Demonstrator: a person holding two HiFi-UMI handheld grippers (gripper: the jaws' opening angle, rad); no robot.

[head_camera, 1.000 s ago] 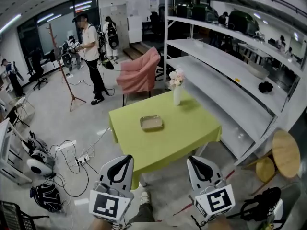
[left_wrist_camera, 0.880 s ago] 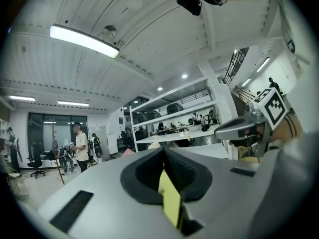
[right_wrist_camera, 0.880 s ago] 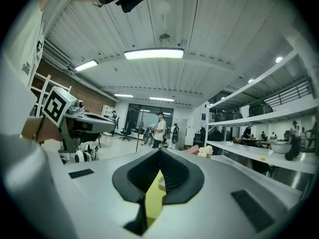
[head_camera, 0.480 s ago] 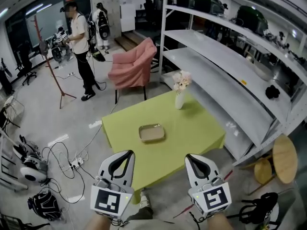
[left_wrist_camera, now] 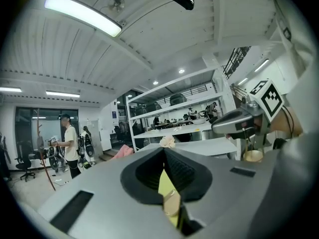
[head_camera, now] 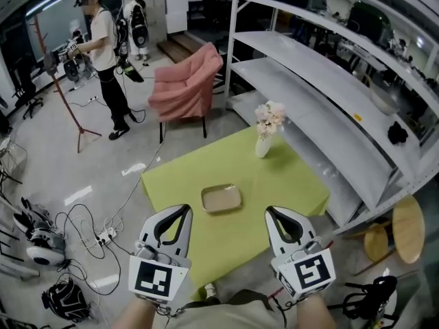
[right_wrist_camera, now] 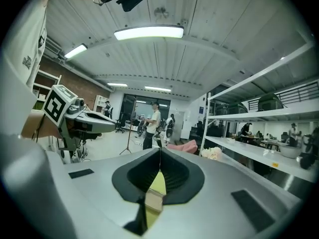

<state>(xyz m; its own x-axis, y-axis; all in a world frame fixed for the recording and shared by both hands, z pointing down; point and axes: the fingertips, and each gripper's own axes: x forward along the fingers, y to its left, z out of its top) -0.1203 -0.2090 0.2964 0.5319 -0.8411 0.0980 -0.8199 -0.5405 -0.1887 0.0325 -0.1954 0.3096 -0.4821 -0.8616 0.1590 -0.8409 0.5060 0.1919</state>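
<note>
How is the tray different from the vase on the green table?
The tray is flat, low and tan; the vase is tall, upright and white. The tray looks empty; the vase holds flowers. The tray lies mid-table; the vase stands near the far edge. Both rest on the table.

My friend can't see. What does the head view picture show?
Two handheld grippers, the left gripper and the right gripper, hang shut and empty at the near side of a lime-green table. On it lies a shallow tan tray, and a vase of flowers stands farther back.
</note>
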